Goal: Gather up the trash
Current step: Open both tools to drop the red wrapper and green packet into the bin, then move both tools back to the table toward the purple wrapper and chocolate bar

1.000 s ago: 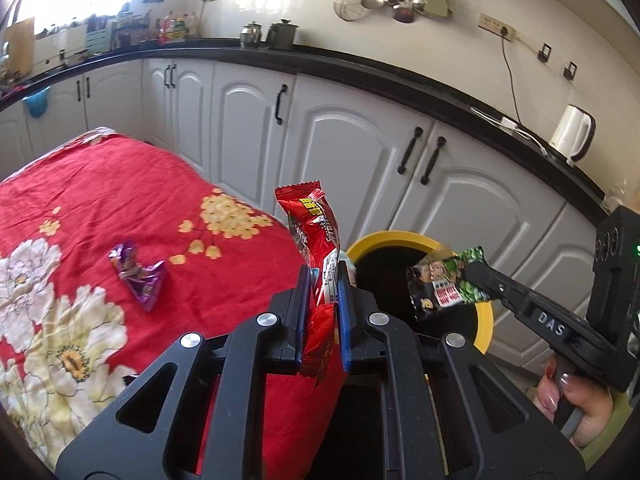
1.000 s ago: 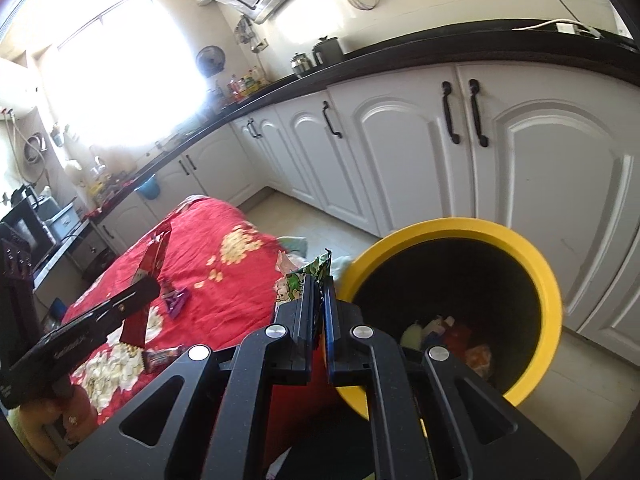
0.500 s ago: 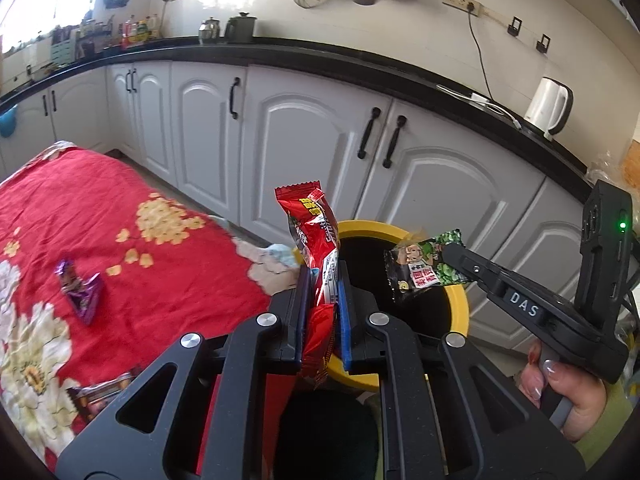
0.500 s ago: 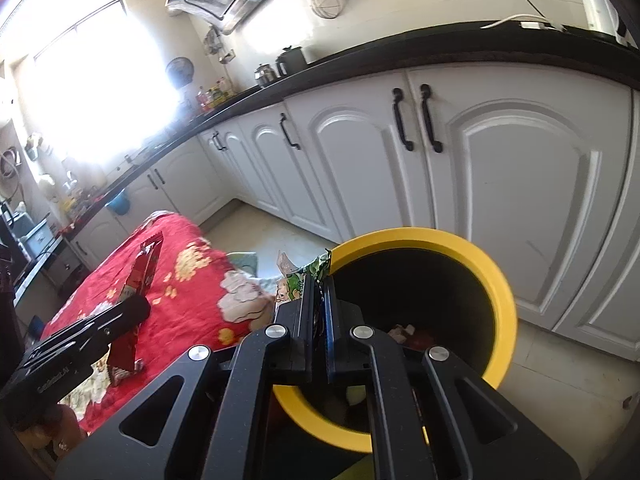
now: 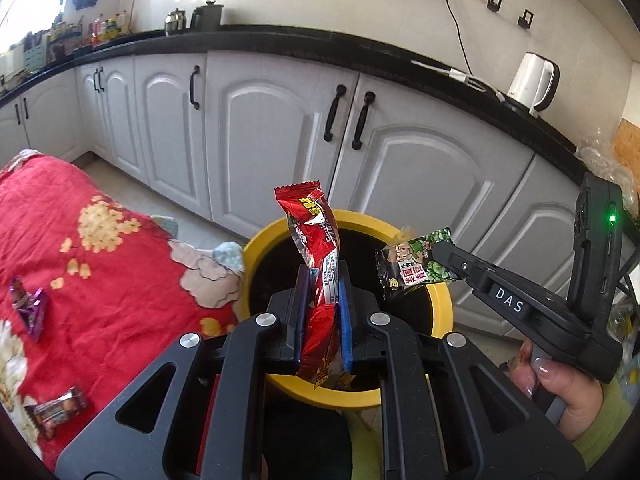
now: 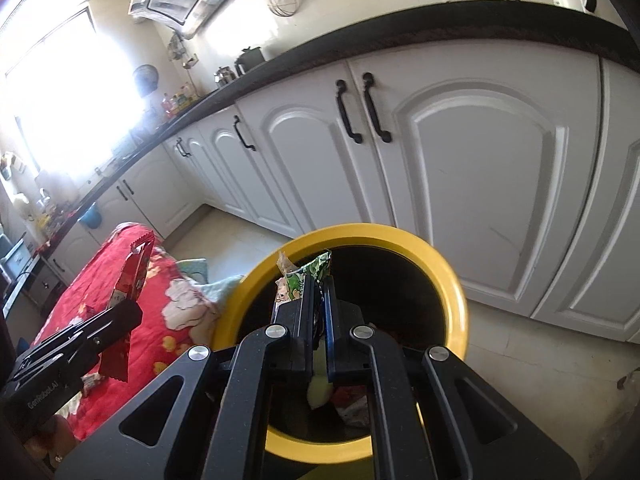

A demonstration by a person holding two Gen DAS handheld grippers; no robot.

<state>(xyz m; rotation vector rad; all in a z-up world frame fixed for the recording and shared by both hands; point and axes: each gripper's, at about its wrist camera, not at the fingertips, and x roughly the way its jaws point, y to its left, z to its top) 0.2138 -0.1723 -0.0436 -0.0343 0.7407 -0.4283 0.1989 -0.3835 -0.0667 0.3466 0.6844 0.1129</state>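
Behind, white kitchen cabinet doors with black handles were seen. Next, a red floral tablecloth was seen beside a round yellow-rimmed black bin. Over the bin's opening, the left gripper was clamped on a long red snack wrapper, held upright. The right gripper was pinched on a green-and-black snack packet, also above the bin. A purple wrapper and a brown wrapper were left lying on the cloth.
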